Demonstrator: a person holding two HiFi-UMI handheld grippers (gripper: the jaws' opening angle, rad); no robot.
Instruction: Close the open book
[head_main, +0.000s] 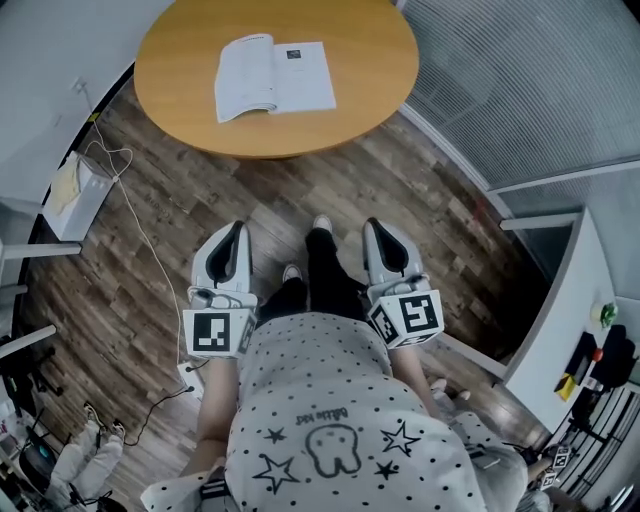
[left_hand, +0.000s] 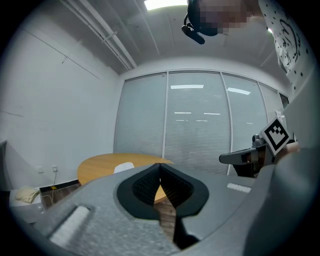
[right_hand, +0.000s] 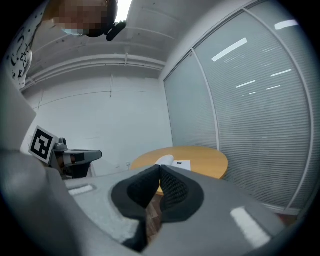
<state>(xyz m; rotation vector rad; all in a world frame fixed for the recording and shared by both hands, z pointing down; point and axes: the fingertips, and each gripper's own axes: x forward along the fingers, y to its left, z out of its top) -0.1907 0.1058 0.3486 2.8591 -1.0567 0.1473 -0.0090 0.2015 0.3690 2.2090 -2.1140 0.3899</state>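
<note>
An open white book (head_main: 273, 76) lies flat on the round wooden table (head_main: 180, 90) at the top of the head view, pages up. It also shows as a pale shape (left_hand: 123, 167) in the left gripper view and, in the right gripper view, as the book (right_hand: 172, 162) on the table (right_hand: 205, 160). My left gripper (head_main: 236, 232) and right gripper (head_main: 376, 230) hang over the wooden floor, well short of the table. Both are shut, tips touching, with nothing between them. The left gripper (left_hand: 160, 165) and right gripper (right_hand: 160, 167) point toward the table.
A glass wall with blinds (head_main: 520, 90) runs along the right. A white cable (head_main: 140, 230) trails over the floor at left beside a white box (head_main: 75, 195). A white shelf unit (head_main: 570, 320) stands at right. The person's legs and shoes (head_main: 320, 225) are between the grippers.
</note>
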